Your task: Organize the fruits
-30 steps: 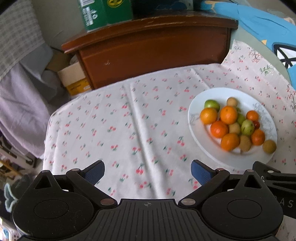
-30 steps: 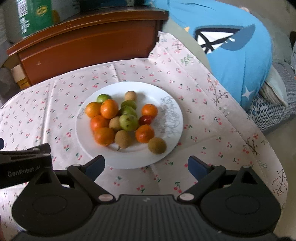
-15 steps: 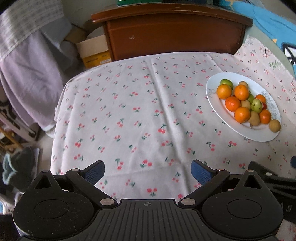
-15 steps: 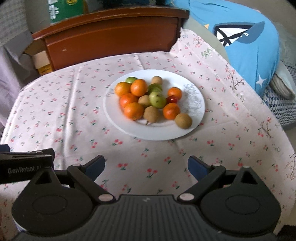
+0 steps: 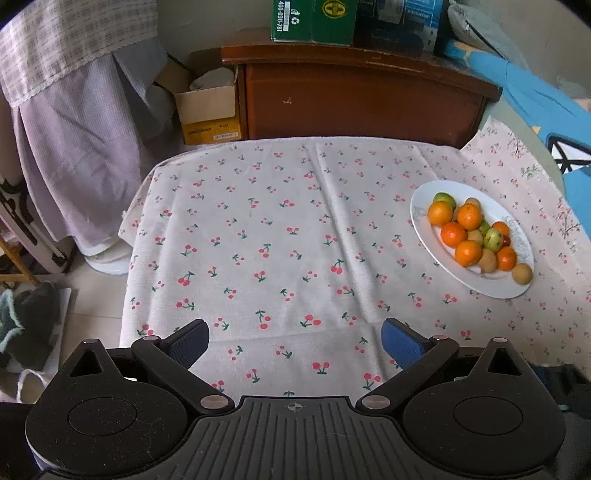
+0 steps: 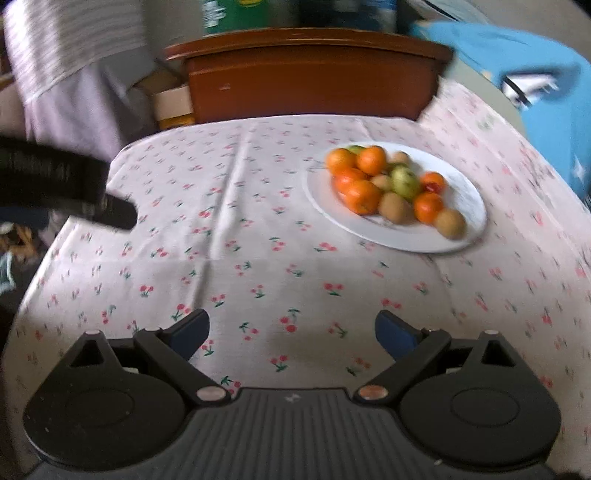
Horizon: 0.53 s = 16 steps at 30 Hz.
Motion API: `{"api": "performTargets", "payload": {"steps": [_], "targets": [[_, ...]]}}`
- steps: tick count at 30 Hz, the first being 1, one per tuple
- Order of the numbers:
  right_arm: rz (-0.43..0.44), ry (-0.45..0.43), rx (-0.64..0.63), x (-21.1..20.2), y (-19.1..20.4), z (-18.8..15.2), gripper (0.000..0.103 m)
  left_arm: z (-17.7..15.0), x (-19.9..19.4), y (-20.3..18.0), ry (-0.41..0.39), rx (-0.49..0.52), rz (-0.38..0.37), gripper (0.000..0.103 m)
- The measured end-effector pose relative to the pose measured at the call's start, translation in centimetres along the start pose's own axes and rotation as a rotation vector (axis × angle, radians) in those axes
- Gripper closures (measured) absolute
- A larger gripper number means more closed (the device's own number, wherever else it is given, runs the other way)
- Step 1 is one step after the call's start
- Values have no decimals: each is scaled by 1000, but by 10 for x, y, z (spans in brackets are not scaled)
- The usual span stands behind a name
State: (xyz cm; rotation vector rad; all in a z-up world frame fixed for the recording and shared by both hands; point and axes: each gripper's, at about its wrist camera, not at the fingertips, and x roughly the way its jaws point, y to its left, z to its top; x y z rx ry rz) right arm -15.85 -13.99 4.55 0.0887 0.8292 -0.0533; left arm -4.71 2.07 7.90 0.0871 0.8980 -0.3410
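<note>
Hovering above the cherry-print cloth [image 5: 280, 229], farther back from the plate [image 5: 428, 240] than half a second ago, so more cloth now lies in front and the wooden cabinet [image 5: 354, 107] shows whole again. Left gripper [image 5: 295, 341] spread wide, blue ribbed pads [image 5: 400, 341] apart, grasping nothing. Right gripper [image 6: 291, 332] likewise released and empty, its picture smeared by motion, with the plate [image 6: 469, 218] now off to the right instead of straight ahead as before. Part of the left gripper's black body [image 6: 62, 184] pokes in from the left edge of the right view.

Soft, creased white cloth with small red cherries, draped over a rounded table. Smooth, round, white plate on its right side, well apart from both grippers, with a faint grey pattern on one rim. Heaped on it: glossy round oranges [image 5: 468, 253], a few small green fruits [image 5: 493, 238], several dull brown rounded fruits [image 5: 522, 273], and one small dark red fruit [image 5: 506, 240]. Same heap in the right view, oranges [image 6: 364, 195] nearest.

Beyond the table, dark polished cabinet with green cartons [image 5: 314, 18] on top, an open cardboard box [image 5: 207, 107] beside it, pale lilac fabric [image 5: 74, 147] hanging at left, blue fabric [image 5: 535, 107] at right.
</note>
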Motion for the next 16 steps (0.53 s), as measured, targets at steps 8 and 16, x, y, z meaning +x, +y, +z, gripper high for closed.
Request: {"api": "performTargets", "payload": {"steps": [8,16], "targets": [[49,-13,-51,23,13,-3,2,0,-4,7,-6,-32,-25,3],[53,-80,-105,38,22,0,1,1,-3,9,-8,-43,-26,3]]}}
